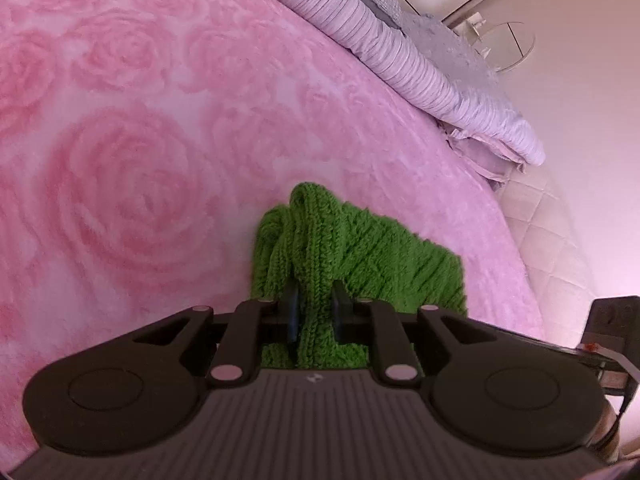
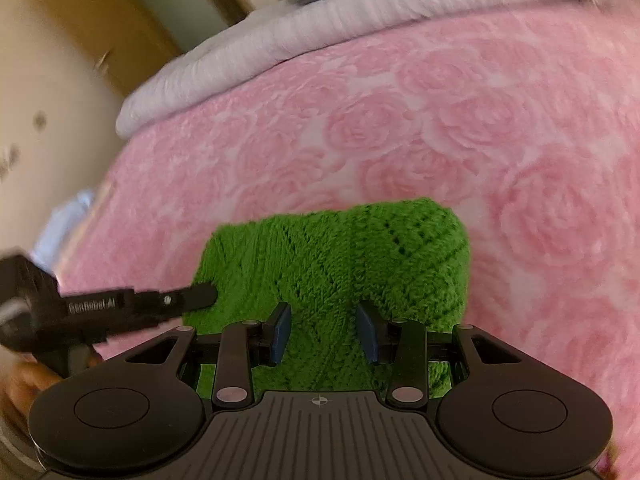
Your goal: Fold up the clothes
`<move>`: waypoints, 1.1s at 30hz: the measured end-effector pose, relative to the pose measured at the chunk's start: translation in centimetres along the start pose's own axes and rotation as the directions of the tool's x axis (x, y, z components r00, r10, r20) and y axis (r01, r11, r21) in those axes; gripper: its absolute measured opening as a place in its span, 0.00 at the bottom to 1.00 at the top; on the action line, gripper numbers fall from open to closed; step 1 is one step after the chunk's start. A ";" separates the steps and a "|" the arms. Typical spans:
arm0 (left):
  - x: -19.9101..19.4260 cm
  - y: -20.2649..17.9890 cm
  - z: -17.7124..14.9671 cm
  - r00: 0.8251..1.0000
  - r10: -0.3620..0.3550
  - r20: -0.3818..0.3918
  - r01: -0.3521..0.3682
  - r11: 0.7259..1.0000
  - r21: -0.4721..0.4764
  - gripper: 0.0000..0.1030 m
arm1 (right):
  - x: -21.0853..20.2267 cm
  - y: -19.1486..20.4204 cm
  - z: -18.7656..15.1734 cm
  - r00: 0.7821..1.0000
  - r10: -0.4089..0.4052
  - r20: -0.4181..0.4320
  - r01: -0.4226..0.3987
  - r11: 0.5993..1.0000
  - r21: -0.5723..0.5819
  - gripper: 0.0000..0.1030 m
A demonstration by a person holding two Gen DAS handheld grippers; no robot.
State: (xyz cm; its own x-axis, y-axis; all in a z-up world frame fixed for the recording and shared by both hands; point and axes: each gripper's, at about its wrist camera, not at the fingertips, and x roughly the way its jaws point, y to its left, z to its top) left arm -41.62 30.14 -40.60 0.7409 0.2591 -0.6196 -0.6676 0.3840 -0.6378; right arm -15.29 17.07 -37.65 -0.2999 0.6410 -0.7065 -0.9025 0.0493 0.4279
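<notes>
A green knitted garment [image 1: 380,256] lies bunched on the pink rose-patterned blanket [image 1: 140,160]. My left gripper [image 1: 315,308] is shut on a raised ribbed fold of it, and the knit fills the narrow gap between the pads. In the right wrist view the same garment [image 2: 340,248] forms a wide folded mound. My right gripper [image 2: 324,332] hangs just over its near part, open, with the blue pads [image 2: 282,330] well apart and not pressing the knit. The left gripper [image 2: 160,300] reaches in from the left to the garment's left edge.
A lilac ribbed duvet [image 1: 420,64] runs along the blanket's far edge, also seen as a pale roll [image 2: 240,60]. The quilted bed side [image 1: 552,240] drops off at the right. A wooden cupboard [image 2: 100,20] stands beyond. A person's hand [image 2: 24,384] holds the left gripper.
</notes>
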 end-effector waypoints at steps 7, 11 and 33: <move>-4.7 0.3 -2.7 1.000 -0.005 0.017 0.007 0.993 -0.122 0.29 | -3.8 -0.7 -2.1 0.990 0.056 0.126 -0.067 0.994 0.085 0.41; -7.2 0.9 -6.6 0.998 -0.067 -0.018 0.062 0.976 -0.208 0.31 | -7.7 -1.7 -5.0 0.980 0.055 0.193 -0.092 0.977 0.190 0.41; -10.5 -0.3 -11.1 0.999 -0.002 0.040 0.006 0.997 -0.082 0.05 | -8.4 3.7 -10.5 0.990 -0.103 0.094 0.087 0.983 0.164 0.36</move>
State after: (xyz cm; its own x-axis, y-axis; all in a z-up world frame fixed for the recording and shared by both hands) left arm -50.00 17.41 -38.99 0.7449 0.2937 -0.5990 -0.6671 0.3115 -0.6767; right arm -19.36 3.82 -36.10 -0.1747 0.7016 -0.6908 -0.8621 0.2299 0.4516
